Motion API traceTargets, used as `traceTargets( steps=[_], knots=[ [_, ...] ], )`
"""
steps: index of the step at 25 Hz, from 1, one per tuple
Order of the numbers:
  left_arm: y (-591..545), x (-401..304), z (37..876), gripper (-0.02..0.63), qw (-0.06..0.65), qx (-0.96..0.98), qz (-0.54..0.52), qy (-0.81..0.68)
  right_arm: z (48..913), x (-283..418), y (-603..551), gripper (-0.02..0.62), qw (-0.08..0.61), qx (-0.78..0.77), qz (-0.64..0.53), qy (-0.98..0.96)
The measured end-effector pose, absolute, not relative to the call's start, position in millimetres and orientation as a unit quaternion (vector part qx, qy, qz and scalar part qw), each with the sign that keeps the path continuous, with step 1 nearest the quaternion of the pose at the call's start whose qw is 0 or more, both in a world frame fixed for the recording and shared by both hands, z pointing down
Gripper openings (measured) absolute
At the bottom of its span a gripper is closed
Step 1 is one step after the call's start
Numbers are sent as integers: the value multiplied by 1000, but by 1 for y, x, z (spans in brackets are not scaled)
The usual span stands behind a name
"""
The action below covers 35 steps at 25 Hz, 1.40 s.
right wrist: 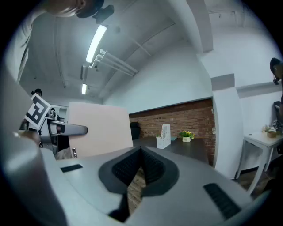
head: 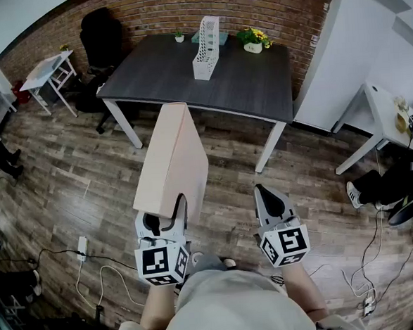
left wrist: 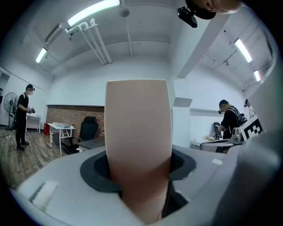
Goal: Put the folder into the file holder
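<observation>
Gripping beige folder (head: 170,156) end-on with left gripper (head: 166,214), jaws spread wide. Holding right gripper (head: 265,192) alongside, jaws fully closed, empty. White file holder (head: 206,48) upright near table (head: 257,86) far edge.

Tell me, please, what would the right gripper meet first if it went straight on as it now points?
Probably the dark table, near its front corner; only open floor lies between it and the right gripper. Its height against the tabletop is unclear.

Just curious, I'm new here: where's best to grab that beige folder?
By its near end, across the flat sides, from behind, as the left tongs do: that leaves the far end of the folder free to enter the file holder.
</observation>
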State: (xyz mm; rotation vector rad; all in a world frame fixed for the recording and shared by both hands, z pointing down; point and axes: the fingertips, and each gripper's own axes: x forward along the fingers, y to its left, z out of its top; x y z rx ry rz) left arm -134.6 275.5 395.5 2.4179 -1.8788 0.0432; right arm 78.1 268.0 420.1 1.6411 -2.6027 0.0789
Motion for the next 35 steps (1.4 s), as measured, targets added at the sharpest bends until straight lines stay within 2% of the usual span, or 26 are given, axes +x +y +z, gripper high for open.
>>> traceTargets(
  steps=[24, 28, 32, 35],
  knots=[
    [294, -134, 389, 279, 47, 786, 1, -616, 421, 73, 284, 5, 33, 507, 31, -861],
    [291, -131, 388, 278, 46, 786, -2, -616, 423, 75, 282, 131, 29, 497, 38, -866],
    [284, -125, 389, 279, 51, 788, 0, -613, 426, 77, 273, 311, 20, 492, 50, -869],
    [276, -124, 391, 279, 55, 788, 2, -613, 425, 75, 266, 379, 12, 488, 53, -871]
  ],
)
